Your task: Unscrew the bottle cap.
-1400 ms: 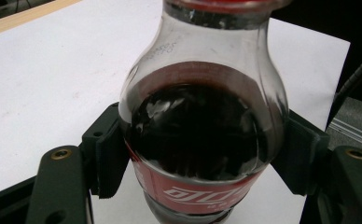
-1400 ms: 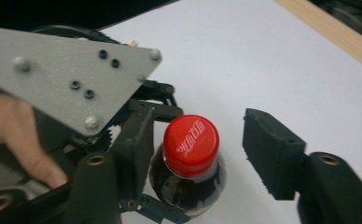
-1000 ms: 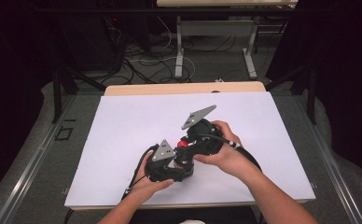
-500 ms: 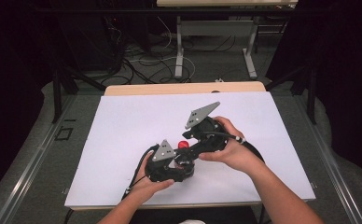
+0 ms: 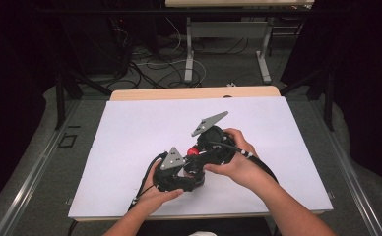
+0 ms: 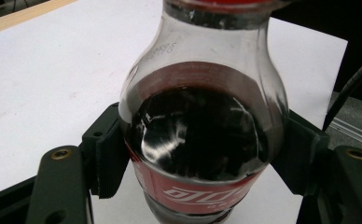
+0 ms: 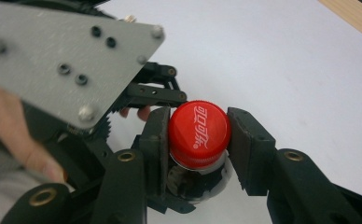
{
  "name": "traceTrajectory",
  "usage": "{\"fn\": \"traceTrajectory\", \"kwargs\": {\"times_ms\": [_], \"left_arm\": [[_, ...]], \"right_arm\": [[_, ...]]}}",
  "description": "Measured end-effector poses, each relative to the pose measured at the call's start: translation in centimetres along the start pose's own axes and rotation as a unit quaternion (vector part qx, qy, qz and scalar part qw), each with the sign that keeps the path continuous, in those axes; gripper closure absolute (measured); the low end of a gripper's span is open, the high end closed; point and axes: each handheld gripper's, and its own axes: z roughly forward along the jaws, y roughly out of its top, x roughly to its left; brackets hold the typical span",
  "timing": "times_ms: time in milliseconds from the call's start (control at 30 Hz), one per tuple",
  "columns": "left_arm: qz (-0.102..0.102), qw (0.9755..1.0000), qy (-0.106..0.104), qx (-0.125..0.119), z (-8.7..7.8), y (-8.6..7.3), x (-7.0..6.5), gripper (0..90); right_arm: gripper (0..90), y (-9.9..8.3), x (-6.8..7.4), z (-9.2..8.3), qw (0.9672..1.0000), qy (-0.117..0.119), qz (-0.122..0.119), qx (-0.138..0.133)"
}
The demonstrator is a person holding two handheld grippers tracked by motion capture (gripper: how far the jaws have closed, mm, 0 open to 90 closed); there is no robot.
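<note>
A cola bottle [image 6: 202, 140] with dark liquid and a red label stands near the front of the white table top [image 5: 130, 137]. My left gripper [image 6: 202, 158] is shut on its body, one pad [image 6: 111, 154] on each side of the label. The red cap [image 7: 198, 133] sits between the pads of my right gripper [image 7: 198, 149], whose jaws have just been closing and now press on it. In the high view the left gripper [image 5: 186, 171] and the right gripper [image 5: 196, 151] meet at the cap [image 5: 193, 151].
The left gripper's grey plate [image 7: 67, 60] and a hand [image 7: 11, 135] lie close beside the cap. A wooden strip [image 5: 179, 93] borders the table's far edge. Cables [image 5: 169, 64] and table legs lie on the floor beyond.
The right hand shifted slightly to the right and back at the bottle's top. The left gripper and the bottle stayed in place.
</note>
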Motion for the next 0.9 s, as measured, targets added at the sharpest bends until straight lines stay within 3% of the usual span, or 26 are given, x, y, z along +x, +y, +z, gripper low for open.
{"fn": "traceTrajectory", "kwargs": {"times_ms": [67,133,200,267,300,367,433,500,533,567,767,867,900], "left_arm": [[0.002,1.0000,0.001,-0.001,0.0,0.0,-0.1,30.2],[0.008,1.0000,0.000,-0.002,0.0,0.1,-0.2,30.2],[0.004,1.0000,-0.007,0.003,0.0,0.1,-0.3,30.2],[0.002,1.0000,-0.007,0.001,0.0,0.1,-0.2,30.2],[0.003,1.0000,-0.004,0.000,0.0,0.1,-0.2,30.2],[0.002,1.0000,-0.004,0.004,0.0,0.1,-0.1,30.2],[0.000,1.0000,0.002,-0.001,0.0,0.0,-0.1,30.2],[-0.001,1.0000,0.005,0.000,0.0,0.1,0.0,30.2],[-0.002,1.0000,0.001,0.002,-0.1,0.1,0.0,30.2],[-0.002,1.0000,0.002,0.001,-0.1,0.1,0.0,30.2],[-0.002,1.0000,0.001,0.005,-0.1,0.1,0.0,30.2],[-0.003,1.0000,0.006,0.000,0.0,0.1,-0.1,30.2],[0.000,1.0000,0.005,0.004,-0.1,0.1,0.0,30.2]], "right_arm": [[60.8,0.1,-0.8,-0.1,0.9979,0.038,-0.052,0.006],[60.8,0.3,-1.9,0.0,0.9897,0.083,-0.116,0.005],[60.6,0.5,-2.8,0.0,0.9797,0.120,-0.161,0.009],[60.1,0.6,-3.1,0.0,0.9754,0.130,-0.178,0.008],[56.3,0.6,-3.0,0.0,0.9767,0.121,-0.177,0.005],[45.1,0.5,-2.6,-0.1,0.9835,0.101,-0.150,-0.010],[43.8,0.4,-2.0,-0.4,0.9913,0.083,-0.100,-0.021],[46.9,0.2,-1.3,-0.6,0.9973,0.044,-0.053,-0.024],[48.8,0.1,-1.0,-0.8,0.9987,0.027,-0.039,-0.020],[49.2,0.0,-0.6,-0.8,0.9992,0.011,-0.032,-0.022],[52.8,-0.2,0.6,-0.4,0.9994,-0.028,-0.003,-0.018],[60.5,-0.1,0.5,-0.2,0.9996,-0.024,0.002,-0.015],[60.7,-0.1,0.2,-0.2,0.9999,-0.010,0.000,-0.011]]}}
